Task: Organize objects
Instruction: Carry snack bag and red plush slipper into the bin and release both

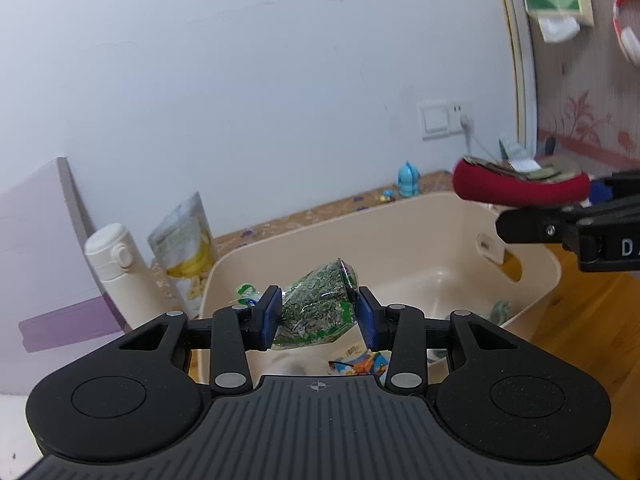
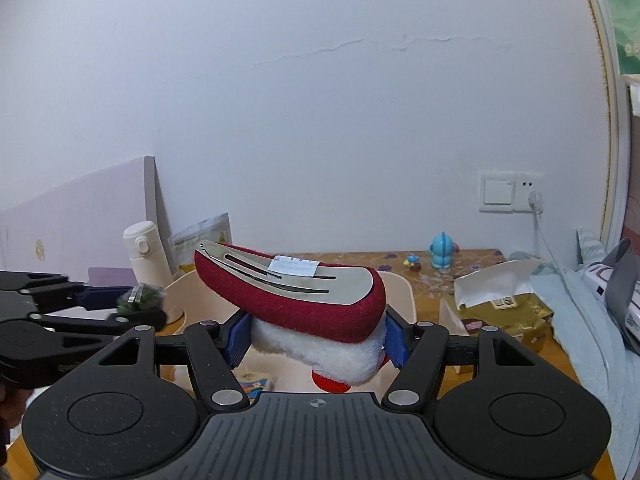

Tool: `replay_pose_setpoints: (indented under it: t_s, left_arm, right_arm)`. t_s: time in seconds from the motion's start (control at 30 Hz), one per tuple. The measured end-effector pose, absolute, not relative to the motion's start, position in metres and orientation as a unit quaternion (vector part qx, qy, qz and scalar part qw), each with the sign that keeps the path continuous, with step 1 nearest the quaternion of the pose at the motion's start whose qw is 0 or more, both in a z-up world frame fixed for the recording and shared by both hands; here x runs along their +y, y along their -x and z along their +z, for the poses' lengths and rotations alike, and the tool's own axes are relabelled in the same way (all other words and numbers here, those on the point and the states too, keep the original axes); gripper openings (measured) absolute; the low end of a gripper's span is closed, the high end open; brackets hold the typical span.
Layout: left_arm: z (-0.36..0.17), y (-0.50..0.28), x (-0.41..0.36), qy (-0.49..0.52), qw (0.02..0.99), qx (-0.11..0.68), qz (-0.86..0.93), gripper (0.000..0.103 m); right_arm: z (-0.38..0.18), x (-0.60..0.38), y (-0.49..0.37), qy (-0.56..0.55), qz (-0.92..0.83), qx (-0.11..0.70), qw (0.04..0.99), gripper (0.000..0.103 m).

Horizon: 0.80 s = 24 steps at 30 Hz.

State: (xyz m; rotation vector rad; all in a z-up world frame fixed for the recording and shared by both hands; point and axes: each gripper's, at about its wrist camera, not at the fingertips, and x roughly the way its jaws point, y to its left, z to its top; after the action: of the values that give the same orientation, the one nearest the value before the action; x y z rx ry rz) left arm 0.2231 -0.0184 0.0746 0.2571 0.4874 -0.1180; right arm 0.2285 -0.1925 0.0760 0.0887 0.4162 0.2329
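Note:
My left gripper point(image 1: 318, 316) is shut on a clear bag of green dried leaves point(image 1: 316, 306) and holds it above the near end of a beige plastic bin point(image 1: 400, 224). The bin holds a few packets, one with a colourful print point(image 1: 360, 362). My right gripper point(image 2: 316, 334) is shut on a red and white plush hair clip point(image 2: 296, 296) with a metal snap plate, held over the same bin point(image 2: 400, 284). The clip also shows in the left wrist view point(image 1: 520, 188), above the bin's far right corner. The left gripper point(image 2: 132, 304) shows at the left of the right wrist view.
A white thermos point(image 1: 120, 272) and a banana snack pouch point(image 1: 184, 240) stand left of the bin by a lilac board. A blue toy figure point(image 2: 442, 250) stands at the back wall. A gold tissue box point(image 2: 504, 312) sits on the right, beside cloth and a cable.

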Motion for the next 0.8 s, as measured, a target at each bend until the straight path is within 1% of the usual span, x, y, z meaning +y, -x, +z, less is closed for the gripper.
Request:
replay_pose_setpoints:
  t_s: [0.33,0.6,0.67,0.73,0.8]
  left_arm:
    - [0.041,-0.263,-0.019,-0.127,0.946,0.295,-0.047,0.041]
    - [0.026,-0.283,-0.012,-0.108,0.937,0.33,-0.038,0.041]
    - [0.026,-0.286,-0.011,-0.105,0.934,0.338,-0.039,0.042]
    - [0.025,-0.289,-0.01,-0.099,0.931,0.349,-0.039,0.042]
    - [0.023,-0.293,-0.008,-0.093,0.928,0.358,-0.036,0.042]
  right_arm:
    - [0.058,-0.18,-0.258,-0.039,0.113,0.245,0.962,0.063]
    - [0.035,-0.163,-0.276,0.004,0.109,0.294,0.949,0.064]
    - [0.031,-0.158,-0.28,0.017,0.109,0.305,0.946,0.065]
    - [0.026,-0.154,-0.284,0.03,0.107,0.317,0.942,0.072]
    - [0.022,-0.153,-0.288,0.03,0.106,0.325,0.939,0.072]
